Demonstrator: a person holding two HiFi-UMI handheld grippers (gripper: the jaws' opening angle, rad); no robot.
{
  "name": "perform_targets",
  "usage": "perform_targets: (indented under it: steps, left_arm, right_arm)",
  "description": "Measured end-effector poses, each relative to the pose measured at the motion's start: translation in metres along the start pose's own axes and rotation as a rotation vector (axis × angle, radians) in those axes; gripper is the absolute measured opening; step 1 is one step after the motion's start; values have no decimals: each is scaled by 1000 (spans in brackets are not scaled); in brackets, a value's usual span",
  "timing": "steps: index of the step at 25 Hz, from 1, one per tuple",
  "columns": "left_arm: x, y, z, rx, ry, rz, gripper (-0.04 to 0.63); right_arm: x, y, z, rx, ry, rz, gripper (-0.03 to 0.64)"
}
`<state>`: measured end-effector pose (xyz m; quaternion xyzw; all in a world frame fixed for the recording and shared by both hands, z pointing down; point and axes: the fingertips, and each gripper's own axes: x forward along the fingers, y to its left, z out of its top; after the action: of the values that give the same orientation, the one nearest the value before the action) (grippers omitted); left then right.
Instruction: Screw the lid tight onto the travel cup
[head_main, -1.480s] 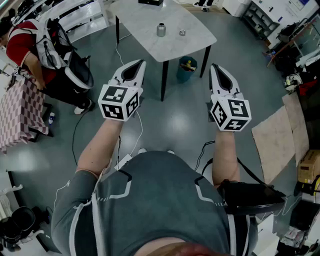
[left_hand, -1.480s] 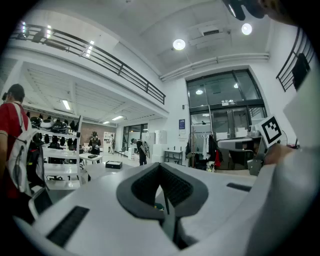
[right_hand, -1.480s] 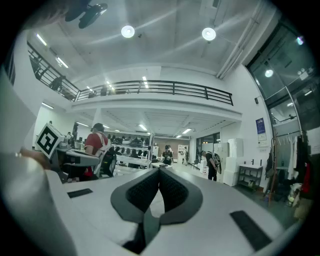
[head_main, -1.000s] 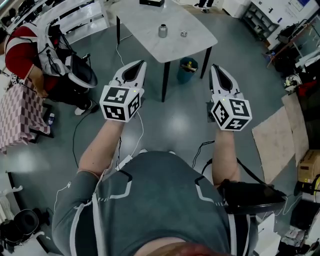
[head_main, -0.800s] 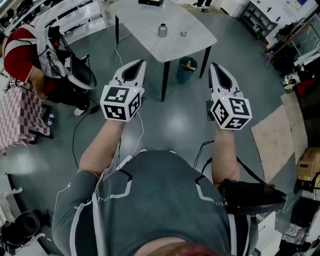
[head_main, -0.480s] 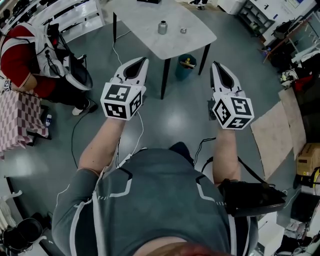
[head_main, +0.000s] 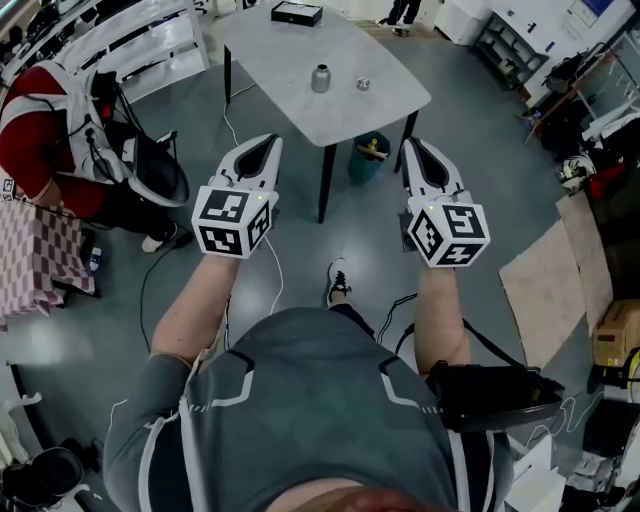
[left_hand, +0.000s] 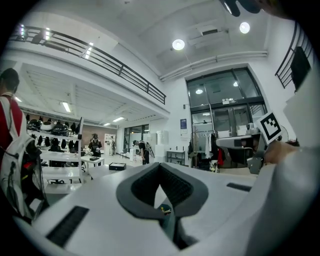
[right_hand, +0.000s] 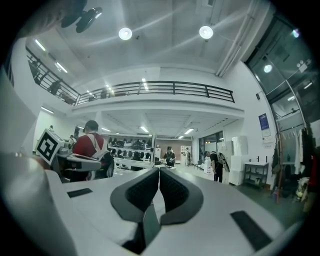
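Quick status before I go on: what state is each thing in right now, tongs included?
left tongs: shut, empty, short of the table
right tongs: shut, empty, short of the table
travel cup: upright on the table, no lid on it
lid: lying on the table, apart from the travel cup

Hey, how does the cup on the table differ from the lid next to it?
The travel cup is a tall upright cylinder, while the lid is a low, flat disc. The cup looks bigger and stands left of the lid in the head view. Both look silvery and sit apart on the pale table.
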<state>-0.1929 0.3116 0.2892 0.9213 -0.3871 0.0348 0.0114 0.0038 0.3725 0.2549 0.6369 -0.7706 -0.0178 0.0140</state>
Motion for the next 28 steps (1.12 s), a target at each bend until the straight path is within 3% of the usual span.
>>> perform_targets:
  steps: [15, 28]
  left_arm:
    - [173, 15, 35, 16, 2, 62, 9]
    - [299, 4, 25, 19, 64, 85, 9]
  right_arm:
    - [125, -143, 12, 4, -27, 78, 29]
    - [194, -257, -15, 42, -9, 120, 29]
